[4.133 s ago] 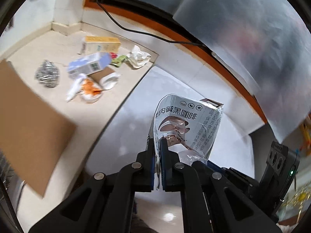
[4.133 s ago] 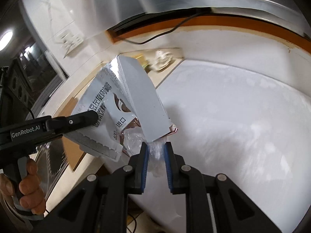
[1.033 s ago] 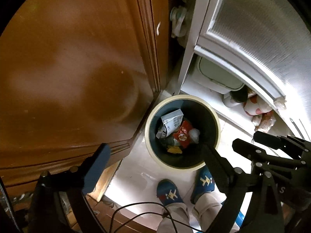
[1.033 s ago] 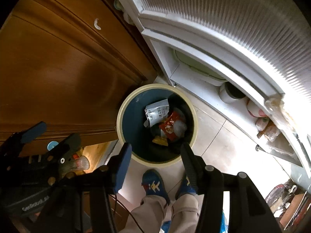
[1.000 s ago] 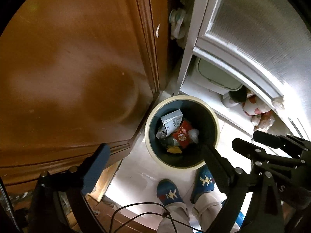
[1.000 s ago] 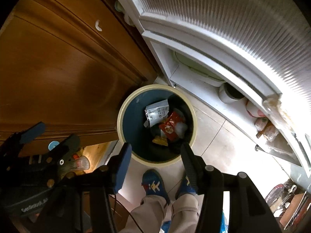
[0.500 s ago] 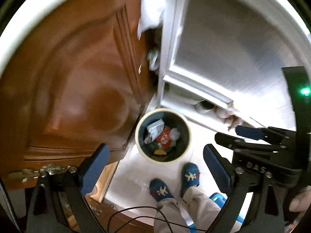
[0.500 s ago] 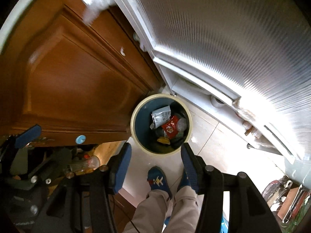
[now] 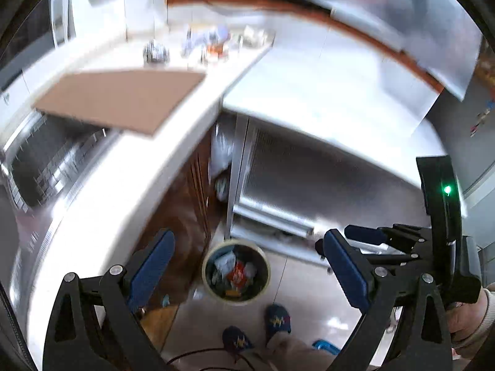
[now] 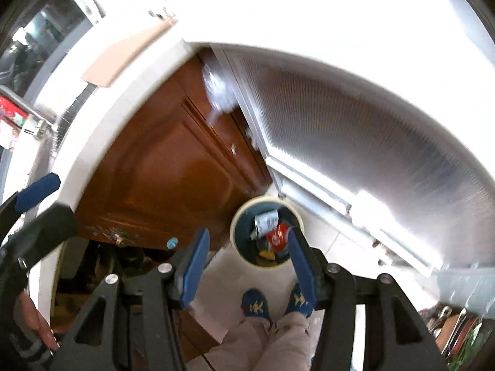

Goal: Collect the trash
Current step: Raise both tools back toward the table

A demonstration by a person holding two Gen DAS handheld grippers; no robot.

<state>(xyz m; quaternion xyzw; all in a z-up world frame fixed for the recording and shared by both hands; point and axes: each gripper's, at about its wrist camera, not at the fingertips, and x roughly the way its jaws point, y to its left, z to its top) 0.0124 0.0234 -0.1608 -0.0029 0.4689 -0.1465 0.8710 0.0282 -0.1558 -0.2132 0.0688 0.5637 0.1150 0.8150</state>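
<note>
We are looking over the white counter (image 9: pixel 102 204), where a brown cardboard sheet (image 9: pixel 120 99) is lying flat and, well beyond it, a blurred heap of trash (image 9: pixel 213 43) is sitting by the far corner. Down on the floor the round bin (image 9: pixel 236 270) is standing between the wooden cabinet door (image 10: pixel 161 170) and the ribbed panel (image 10: pixel 355 117), with wrappers already inside (image 10: pixel 272 228). We are holding our left gripper (image 9: pixel 247 266) wide apart, gripping nothing; our right gripper (image 10: pixel 247 256) is also spread wide and carrying nothing. Our blue slippers (image 10: pixel 256 304) are showing below.
</note>
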